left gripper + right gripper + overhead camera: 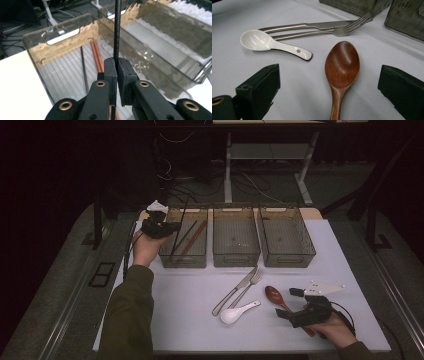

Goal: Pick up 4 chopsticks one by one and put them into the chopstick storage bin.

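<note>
1. Sorting of cutlery into three clear bins looks partly done: the left bin (184,240) already holds a pair of brown chopsticks (97,55) and one black chopstick (84,68), while the middle bin (236,237) and the right bin (286,236) look bare.
2. Left gripper (117,75) has its jaws clamped on a second black chopstick (117,30), which stands upright between the pads, rising past the jaw tips over the left bin's interior; dropping it in seems the step in hand.
3. Right gripper (329,87) has its jaws spread wide, gripping nothing, with the wooden spoon (342,67) lying on the table between them, bowl ahead of the tips and handle running back toward the hand.
4. Ahead of the right jaws and off to their left lie the white ceramic spoon (265,42), then the steel knife (312,25) and fork (332,31) side by side; these four pieces remain unsorted.
5. White table (190,320) carries everything; beyond it the room is dark, with grey floor, trailing cables and a desk frame (270,165).
</note>
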A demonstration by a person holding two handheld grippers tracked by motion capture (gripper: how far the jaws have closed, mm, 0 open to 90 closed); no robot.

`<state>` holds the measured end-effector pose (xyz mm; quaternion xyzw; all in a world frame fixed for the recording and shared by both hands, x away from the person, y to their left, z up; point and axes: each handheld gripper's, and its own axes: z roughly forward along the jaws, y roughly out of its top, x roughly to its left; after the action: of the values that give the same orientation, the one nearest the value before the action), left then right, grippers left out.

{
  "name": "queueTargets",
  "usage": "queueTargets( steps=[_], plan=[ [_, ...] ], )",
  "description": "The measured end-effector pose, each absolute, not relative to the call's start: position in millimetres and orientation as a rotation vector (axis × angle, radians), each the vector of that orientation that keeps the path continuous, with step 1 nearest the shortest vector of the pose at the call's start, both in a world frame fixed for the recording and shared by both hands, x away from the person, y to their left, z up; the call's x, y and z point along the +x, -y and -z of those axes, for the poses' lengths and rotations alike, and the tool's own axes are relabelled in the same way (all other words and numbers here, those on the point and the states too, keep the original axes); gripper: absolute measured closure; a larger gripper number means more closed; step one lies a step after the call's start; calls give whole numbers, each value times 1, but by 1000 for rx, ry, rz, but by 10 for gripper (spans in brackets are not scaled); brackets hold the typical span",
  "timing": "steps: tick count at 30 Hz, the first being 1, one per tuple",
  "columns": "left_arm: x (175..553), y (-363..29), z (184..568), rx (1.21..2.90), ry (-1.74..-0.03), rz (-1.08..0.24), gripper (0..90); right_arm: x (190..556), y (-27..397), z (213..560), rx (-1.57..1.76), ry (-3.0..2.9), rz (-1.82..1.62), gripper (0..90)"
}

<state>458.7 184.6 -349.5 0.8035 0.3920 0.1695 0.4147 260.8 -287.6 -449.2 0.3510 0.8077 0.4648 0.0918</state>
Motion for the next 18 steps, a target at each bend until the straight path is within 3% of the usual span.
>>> queueTargets(
  steps=[18],
  plan=[
    [475, -185, 373, 2031, -1095, -424, 846, 261, 288, 449, 1043, -2401, -1381, 40]
  ],
)
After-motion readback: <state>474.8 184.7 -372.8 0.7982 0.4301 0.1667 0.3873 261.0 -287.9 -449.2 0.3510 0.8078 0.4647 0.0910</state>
